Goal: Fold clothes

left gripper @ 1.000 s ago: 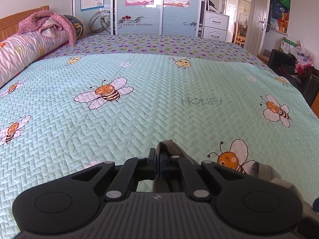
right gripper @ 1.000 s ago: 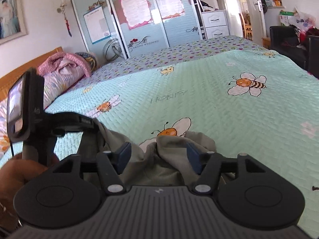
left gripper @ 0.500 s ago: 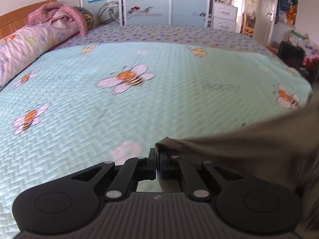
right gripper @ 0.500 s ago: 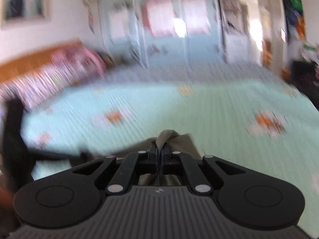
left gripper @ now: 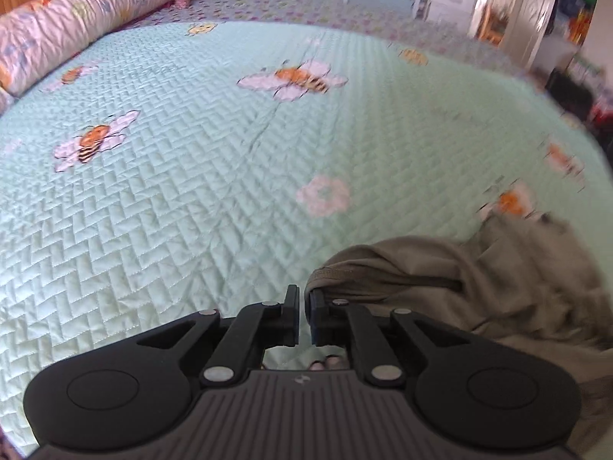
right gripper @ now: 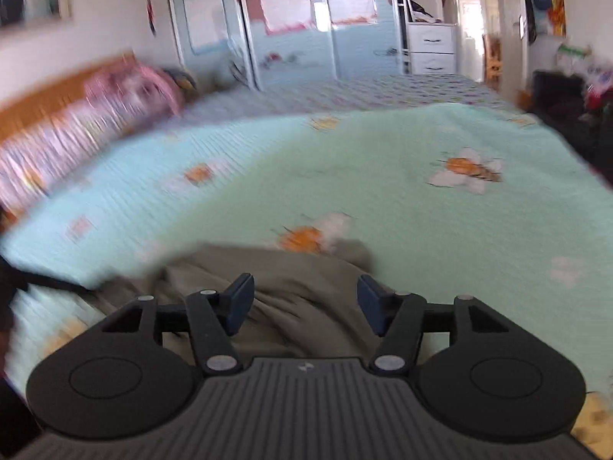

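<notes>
Garment (right gripper: 306,291) blurred, partly behind gripper (right gripper: 305,304)

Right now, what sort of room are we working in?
Most likely a home bedroom: a bed under a bee-print quilt, rolled bedding by the headboard, and sliding wardrobe doors behind.

The quilt (left gripper: 199,199) is seen as stitched cloth with a slight sheen. The garment (left gripper: 479,280) is noted as soft, matt cloth. Matt black plastic is observed on the left gripper (left gripper: 303,316).
</notes>
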Demonstrator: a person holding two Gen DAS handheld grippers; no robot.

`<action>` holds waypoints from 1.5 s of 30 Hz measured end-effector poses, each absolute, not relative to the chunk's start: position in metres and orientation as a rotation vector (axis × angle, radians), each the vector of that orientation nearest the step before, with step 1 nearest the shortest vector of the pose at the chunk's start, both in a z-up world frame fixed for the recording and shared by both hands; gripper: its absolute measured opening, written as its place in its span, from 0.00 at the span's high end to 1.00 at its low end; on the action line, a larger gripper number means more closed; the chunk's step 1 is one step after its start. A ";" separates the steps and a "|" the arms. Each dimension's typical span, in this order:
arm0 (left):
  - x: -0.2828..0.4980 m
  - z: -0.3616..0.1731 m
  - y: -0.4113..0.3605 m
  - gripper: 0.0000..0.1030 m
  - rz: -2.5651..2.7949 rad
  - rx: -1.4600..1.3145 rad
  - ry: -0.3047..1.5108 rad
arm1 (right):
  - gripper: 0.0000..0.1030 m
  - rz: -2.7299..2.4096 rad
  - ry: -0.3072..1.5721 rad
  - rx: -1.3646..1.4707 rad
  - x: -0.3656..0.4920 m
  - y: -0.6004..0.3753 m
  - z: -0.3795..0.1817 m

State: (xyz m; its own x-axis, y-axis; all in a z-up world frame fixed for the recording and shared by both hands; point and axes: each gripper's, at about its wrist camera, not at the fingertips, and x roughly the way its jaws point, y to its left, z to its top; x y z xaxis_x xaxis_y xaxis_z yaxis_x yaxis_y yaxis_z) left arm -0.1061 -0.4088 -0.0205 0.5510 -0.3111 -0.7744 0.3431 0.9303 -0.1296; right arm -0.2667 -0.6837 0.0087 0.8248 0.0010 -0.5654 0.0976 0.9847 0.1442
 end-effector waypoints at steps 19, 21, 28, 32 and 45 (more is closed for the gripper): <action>-0.119 -0.010 -0.325 0.41 -0.362 -0.073 0.992 | 0.94 -0.300 0.524 0.314 -0.274 -0.709 0.002; -0.123 -0.007 -0.323 0.41 -0.377 -0.075 0.977 | 0.94 -0.336 0.489 0.361 -0.289 -0.713 0.012; -0.163 0.010 -0.381 0.41 -0.607 0.113 0.855 | 0.86 -0.388 0.535 0.409 -0.316 -0.704 0.003; -0.186 0.014 -0.435 0.41 -0.711 0.253 0.776 | 0.52 -0.398 0.500 0.483 -0.340 -0.706 0.002; -0.193 -0.014 -0.586 0.40 -0.892 0.558 0.678 | 0.37 -0.414 0.538 0.598 -0.378 -0.711 -0.027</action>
